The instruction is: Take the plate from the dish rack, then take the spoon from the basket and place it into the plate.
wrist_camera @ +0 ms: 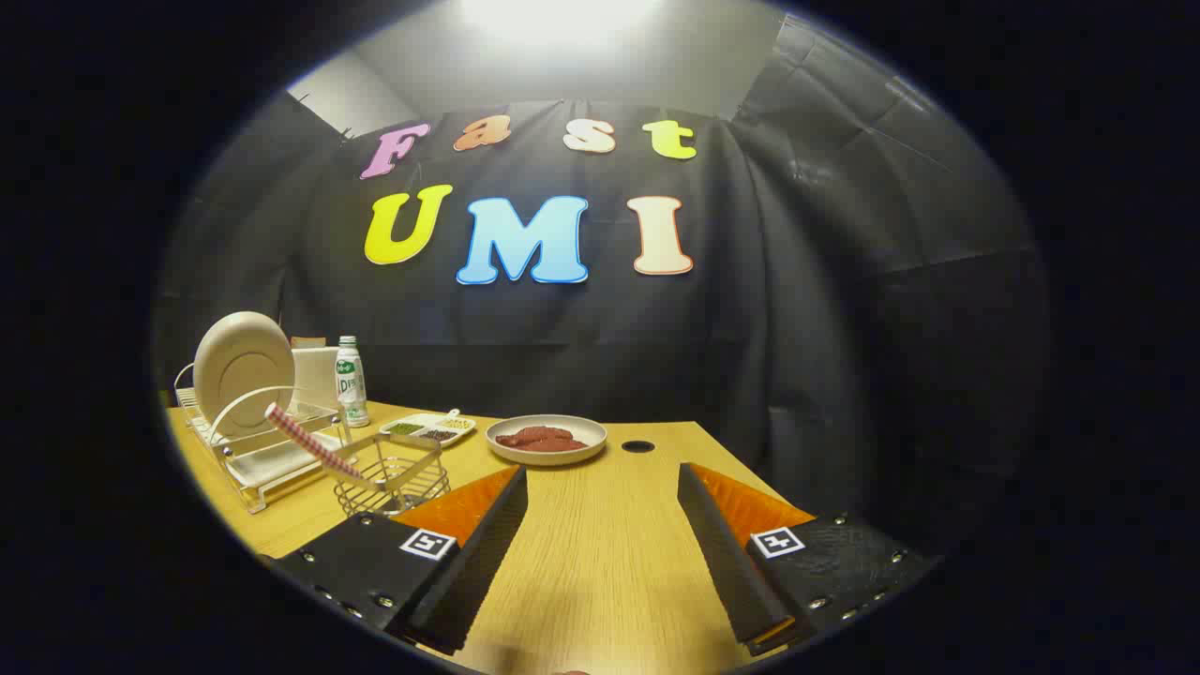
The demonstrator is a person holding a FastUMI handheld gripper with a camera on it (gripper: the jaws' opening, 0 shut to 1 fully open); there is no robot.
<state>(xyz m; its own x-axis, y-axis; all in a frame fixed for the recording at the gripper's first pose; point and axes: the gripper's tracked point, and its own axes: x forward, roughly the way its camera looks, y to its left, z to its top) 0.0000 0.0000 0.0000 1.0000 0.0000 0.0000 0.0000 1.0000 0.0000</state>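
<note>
Through the gripper view I see my gripper with its two fingers spread wide and nothing between them, hovering over the bare light wooden table. The round cream plate I need first stands on edge in the white wire dish rack, well off to the left of the fingers and beyond them, leaning slightly back. The spoon with the red-and-white striped handle rests slanted in the small wire basket, which sits just beside the rack and just ahead of my left finger. Behind the basket I see a small white bottle with a green label and a white divided tray of seasonings; a shallow beige dish holding red meat lies straight ahead. I judge nothing has started yet. To do this well I would swing left, turn the fingers to straddle the plate's upper rim, and lift straight up clear of the rack's wire hoop, keeping wide of the protruding spoon handle.
</note>
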